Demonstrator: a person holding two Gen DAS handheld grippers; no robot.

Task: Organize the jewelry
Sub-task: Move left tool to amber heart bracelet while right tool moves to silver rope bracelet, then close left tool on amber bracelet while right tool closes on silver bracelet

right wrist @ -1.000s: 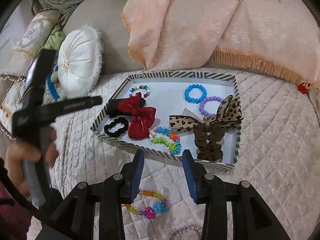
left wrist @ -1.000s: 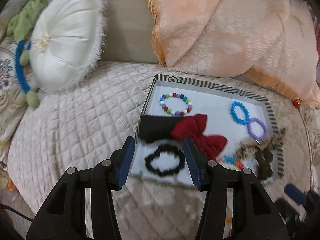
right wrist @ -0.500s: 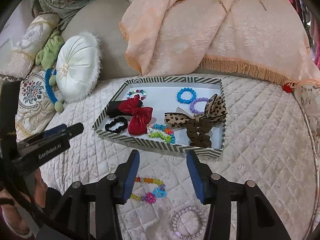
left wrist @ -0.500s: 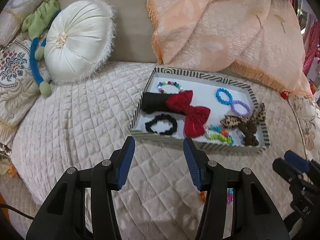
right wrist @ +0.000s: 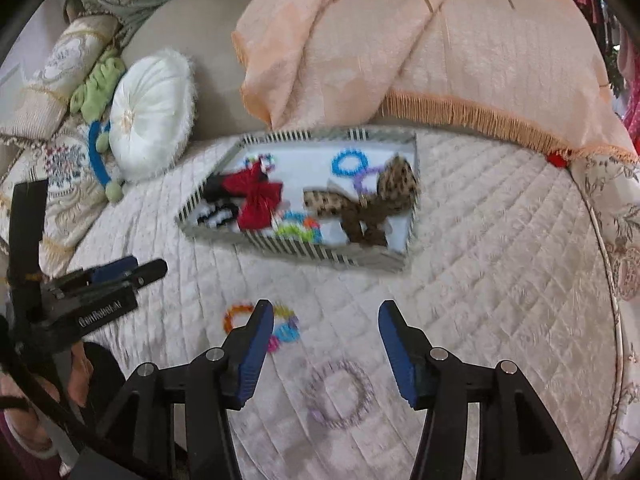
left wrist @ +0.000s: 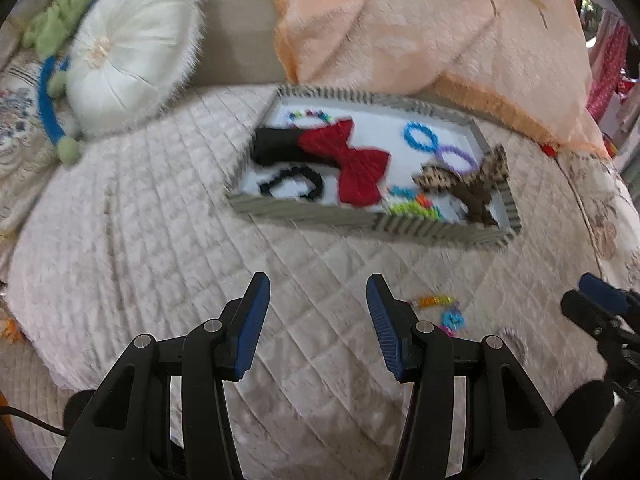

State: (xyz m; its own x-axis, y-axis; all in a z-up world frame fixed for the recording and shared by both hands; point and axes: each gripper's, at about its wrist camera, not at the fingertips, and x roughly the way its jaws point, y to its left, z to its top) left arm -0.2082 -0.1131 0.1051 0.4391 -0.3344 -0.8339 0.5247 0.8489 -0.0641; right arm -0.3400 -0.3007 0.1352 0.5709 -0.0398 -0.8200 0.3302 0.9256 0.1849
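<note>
Two claws hover over a quilted bed. The left claw (left wrist: 318,294) is open and empty. The right claw (right wrist: 326,320) has just been opening, nothing between its jaws; a pale beaded bracelet (right wrist: 339,395) lies below it, a multicoloured bracelet (right wrist: 264,324) just left. The striped tray (right wrist: 296,249) beyond holds bows, scrunchies and bracelets

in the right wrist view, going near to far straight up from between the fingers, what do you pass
right gripper, open and empty → pale beaded bracelet on the quilt → striped tray → brown scrunchie → leopard bow → peach fringed cloth
</note>
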